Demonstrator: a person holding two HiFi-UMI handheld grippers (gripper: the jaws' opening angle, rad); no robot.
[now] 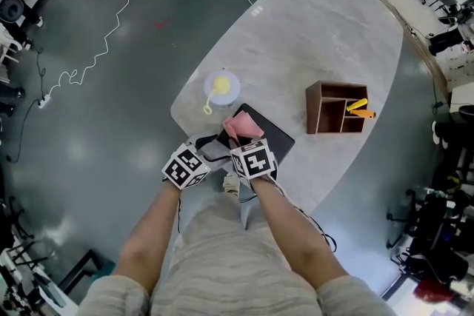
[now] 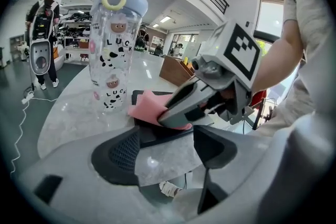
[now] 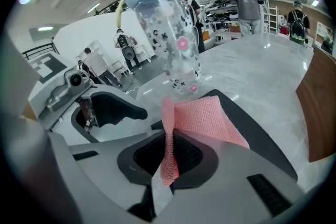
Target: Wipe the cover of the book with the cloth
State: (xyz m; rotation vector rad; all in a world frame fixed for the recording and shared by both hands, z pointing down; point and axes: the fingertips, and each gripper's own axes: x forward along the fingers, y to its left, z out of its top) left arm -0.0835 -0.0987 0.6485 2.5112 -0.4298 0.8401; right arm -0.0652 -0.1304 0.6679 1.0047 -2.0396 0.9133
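Rumpled pink cloth (image 1: 243,128) lies on the flat black book (image 1: 275,134).

The left gripper (image 2: 167,150) and right gripper (image 3: 166,161) have pale grey shells with black textured jaw pads. Each carries a white cube (image 1: 185,167) with black square markers. Behind the cube trails a thin black cable (image 1: 315,227). The sleeves (image 1: 111,291) are grey-beige knit.

We find the book (image 1: 278,138) at the worktop's (image 1: 318,33) near edge with the cloth (image 1: 243,127) on it, the bottle (image 1: 221,89) just behind to the left, the box (image 1: 337,109) well off right, the left gripper (image 2: 163,150) and right gripper (image 3: 168,159) side by side before it
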